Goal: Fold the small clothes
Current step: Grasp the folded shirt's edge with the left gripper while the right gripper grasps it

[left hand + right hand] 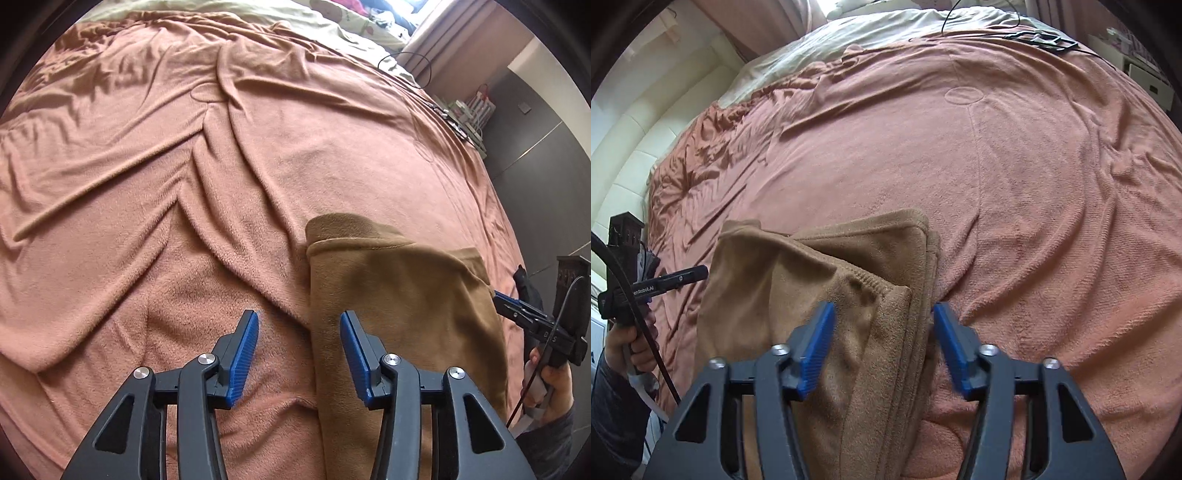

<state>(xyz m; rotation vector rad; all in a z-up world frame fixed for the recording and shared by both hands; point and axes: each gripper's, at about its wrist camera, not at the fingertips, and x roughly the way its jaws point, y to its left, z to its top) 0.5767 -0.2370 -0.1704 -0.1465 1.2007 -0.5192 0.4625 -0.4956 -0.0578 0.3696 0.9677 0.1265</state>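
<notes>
On the pink blanket, a folded brown garment is lying.
Left gripper and right gripper are hovering with jaws apart, gripping nothing.

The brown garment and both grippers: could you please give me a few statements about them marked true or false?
1. The brown garment lies folded on the pink blanket. True.
2. The left gripper is shut on the garment. False: it is open, with nothing clamped between its blue pads.
3. The right gripper is open. True.
4. The garment lies on a wooden table. False: it rests on the blanket, which covers a bed.
5. A black cable lies at the far edge of the bed. True.
</notes>
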